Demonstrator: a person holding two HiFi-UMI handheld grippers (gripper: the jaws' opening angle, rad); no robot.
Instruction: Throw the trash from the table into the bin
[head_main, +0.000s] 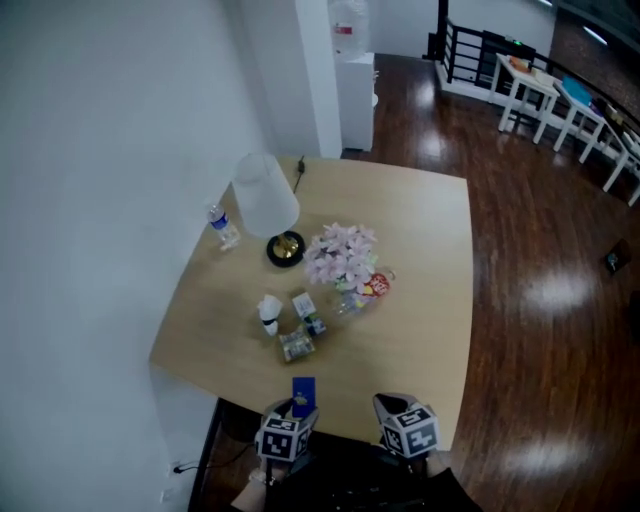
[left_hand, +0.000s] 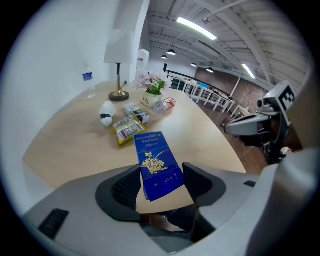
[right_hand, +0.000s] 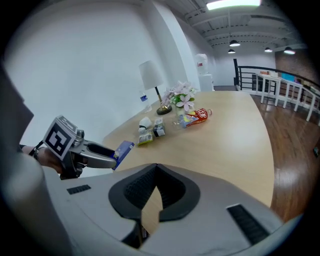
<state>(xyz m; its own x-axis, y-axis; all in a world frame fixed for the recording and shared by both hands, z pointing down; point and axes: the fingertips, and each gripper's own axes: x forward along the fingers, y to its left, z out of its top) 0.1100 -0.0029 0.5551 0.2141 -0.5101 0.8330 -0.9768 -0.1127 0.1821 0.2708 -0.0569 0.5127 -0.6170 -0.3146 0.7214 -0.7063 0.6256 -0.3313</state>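
My left gripper (left_hand: 159, 184) is shut on a blue packet (left_hand: 157, 165) printed with yellow flowers, a pad pressing each long side, just above the table's near edge. The same blue packet (head_main: 303, 392) sticks forward from that gripper (head_main: 298, 408) in the head view. More trash lies mid-table: a yellow-green snack packet (head_main: 297, 346), a crumpled white wrapper (head_main: 270, 313), small cartons (head_main: 305, 305) and a plastic bottle with a red label (head_main: 372, 287). My right gripper (right_hand: 155, 170) is shut with nothing in it, at the near edge beside the left. No bin is in view.
A white lamp (head_main: 265, 195) on a brass base, a water bottle (head_main: 224, 228) and a vase of pink flowers (head_main: 342, 255) stand on the wooden table (head_main: 420, 250). A white wall runs along its left side; dark wood floor lies to the right.
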